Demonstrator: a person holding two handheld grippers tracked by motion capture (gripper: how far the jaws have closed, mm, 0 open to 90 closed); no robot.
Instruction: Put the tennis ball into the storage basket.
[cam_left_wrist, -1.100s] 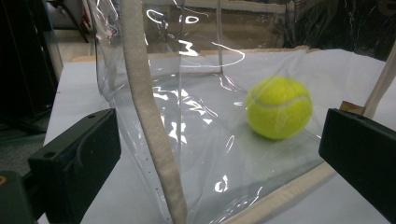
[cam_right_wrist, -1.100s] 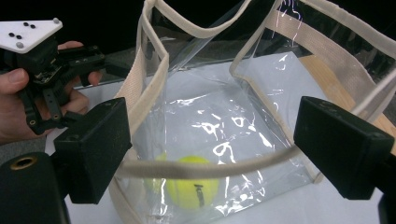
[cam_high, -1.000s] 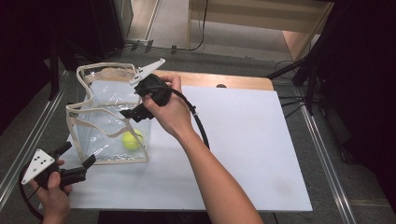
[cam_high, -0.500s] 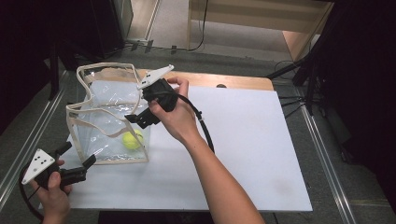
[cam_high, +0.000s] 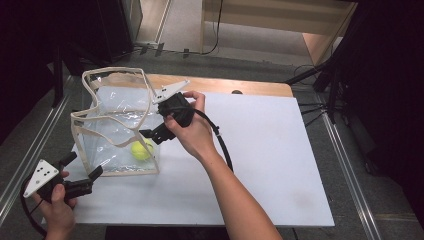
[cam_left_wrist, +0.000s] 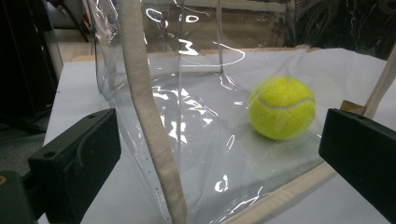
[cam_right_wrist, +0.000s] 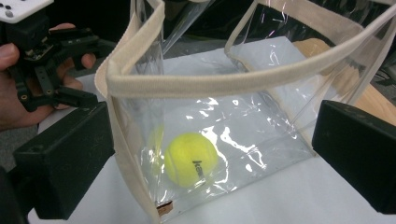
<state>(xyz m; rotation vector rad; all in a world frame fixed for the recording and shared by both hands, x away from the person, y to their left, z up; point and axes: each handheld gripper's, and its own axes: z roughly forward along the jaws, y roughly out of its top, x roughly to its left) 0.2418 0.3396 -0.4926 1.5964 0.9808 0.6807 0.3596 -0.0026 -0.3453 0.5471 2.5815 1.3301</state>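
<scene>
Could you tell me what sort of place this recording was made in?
Probably a lab or workshop recording station, not a home: a white board on a metal-railed table, a dark floor with trailing cables, and a person working hand-held grippers around a clear bag.

White board (cam_high: 280, 165) on wood table (cam_high: 260, 87); tripod legs (cam_high: 320, 75) far right.

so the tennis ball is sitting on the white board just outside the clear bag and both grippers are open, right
Not quite: the tennis ball lies inside the clear bag, on its bottom, as the right gripper view shows through the plastic wall. Both the left gripper and the right gripper are open.
</scene>
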